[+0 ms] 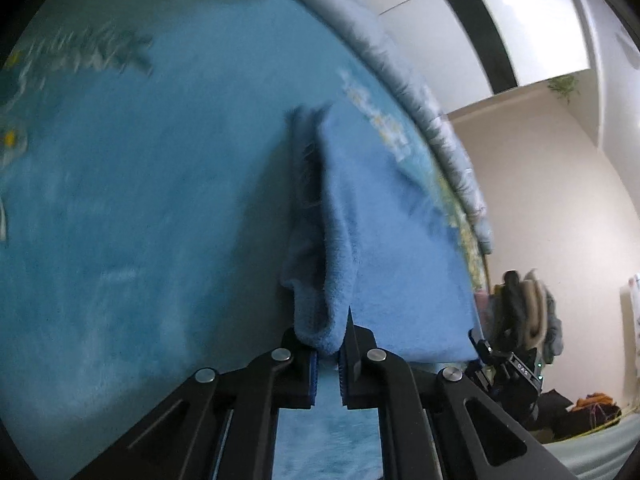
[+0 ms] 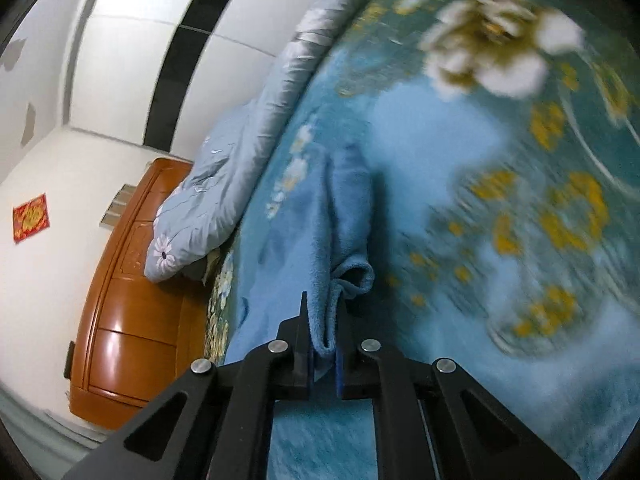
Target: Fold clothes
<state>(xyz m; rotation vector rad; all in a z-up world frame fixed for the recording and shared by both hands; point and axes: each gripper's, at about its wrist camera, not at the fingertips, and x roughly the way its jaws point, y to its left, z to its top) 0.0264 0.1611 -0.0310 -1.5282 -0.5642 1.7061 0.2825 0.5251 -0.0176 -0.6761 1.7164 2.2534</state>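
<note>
Both grippers — left gripper and right gripper — are clamped on bunched edges of the blue fleece garment above the bed; such thick pinches could slip — skewing the fold.

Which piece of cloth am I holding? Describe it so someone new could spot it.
Start at the bed, covered by a teal flowered blanket. Over it hangs the plain light-blue fleece cloth, bunched where the left gripper and right gripper pinch it. Unlike the blanket and the pale flowered quilt beside it, it bears no pattern.
</note>
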